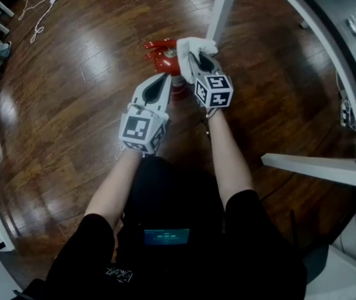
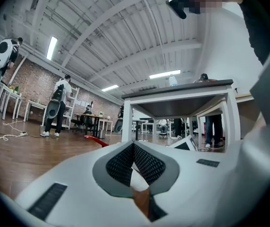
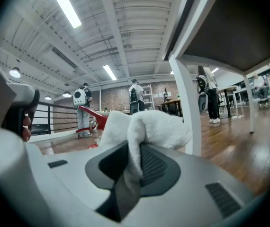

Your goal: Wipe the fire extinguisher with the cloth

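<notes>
Right gripper (image 1: 197, 60): clenched on the cloth (image 1: 195, 44); in the right gripper view a fold runs down between the pads (image 3: 150, 162) and the rest bunches out past the tips.
Left gripper (image 1: 163, 80): jaws brought together at the tips with nothing between them; the left gripper view shows only floor beyond the pads (image 2: 147, 163).
Fire extinguisher (image 1: 161, 54): on the wooden floor (image 1: 72, 105), beside a white table leg (image 1: 223, 5); red head and lever towards the top of the head view, a strip of red body showing lower down between the two grippers.
Long axis: by that foreshortening it looks to stand upright, so the body runs down and away from both tools.
Key relation: the cloth sits just to the right of the head, at its top end; whether it touches cannot be told; the red lever (image 3: 91, 115) lies left of the cloth in the right gripper view.
Nearer hand: the right one, which carries the cloth; the left is close by the body's left side, placed to steady it.
Likely need: press the cloth leftward onto the red metal, then stroke down the cylinder.
</notes>
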{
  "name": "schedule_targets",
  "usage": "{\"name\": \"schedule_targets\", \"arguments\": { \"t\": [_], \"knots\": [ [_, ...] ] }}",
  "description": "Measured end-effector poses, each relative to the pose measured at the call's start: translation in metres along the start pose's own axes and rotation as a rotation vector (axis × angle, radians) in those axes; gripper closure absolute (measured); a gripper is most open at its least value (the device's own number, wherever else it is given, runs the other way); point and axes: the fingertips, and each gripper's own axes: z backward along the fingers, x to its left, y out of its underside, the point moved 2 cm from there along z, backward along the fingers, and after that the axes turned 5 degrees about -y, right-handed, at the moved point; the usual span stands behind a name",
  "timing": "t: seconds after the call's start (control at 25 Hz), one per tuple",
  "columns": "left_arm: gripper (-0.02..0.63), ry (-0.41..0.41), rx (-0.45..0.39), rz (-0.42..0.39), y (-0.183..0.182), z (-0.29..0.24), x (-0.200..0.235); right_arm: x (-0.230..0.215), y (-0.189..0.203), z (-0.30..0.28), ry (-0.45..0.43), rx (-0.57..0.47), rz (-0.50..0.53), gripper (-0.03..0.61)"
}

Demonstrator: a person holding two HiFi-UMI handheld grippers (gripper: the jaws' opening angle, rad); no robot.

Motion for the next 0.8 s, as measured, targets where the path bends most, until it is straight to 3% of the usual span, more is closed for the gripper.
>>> {"name": "schedule_targets", "arguments": {
  "t": [0.12, 0.32, 0.48, 0.56, 0.64, 0.8],
  "knots": [
    [0.614, 0.004, -0.008, -0.007, 0.0, -0.003, 0.002, -0.02, 0.039, 0.002, 0.045, 0.037, -0.063, 0.504],
    [0.614, 0.015, 0.018, -0.023, 0.006, 0.0, -0.002, -0.025, 0.152, -0.006, 0.083, 0.239, -0.173, 0.505],
    [0.614, 0.019, 0.021, -0.035, 0.005, 0.0, -0.003, -0.02, 0.204, 0.003, 0.072, 0.365, -0.161, 0.504],
    [0.614, 0.0, 0.024, -0.035, 0.002, 0.001, 0.001, -0.03, 0.185, 0.016, 0.106, 0.276, -0.187, 0.503],
    [0.614, -0.007, 0.017, -0.023, 0.004, 0.002, 0.004, -0.041, 0.132, 0.035, 0.125, 0.095, -0.214, 0.503],
    [0.614, -0.032, 0.019, -0.001, 0.003, 0.0, 0.008, -0.027, 0.008, 0.061, 0.031, -0.226, -0.179, 0.503]
  ]
}}
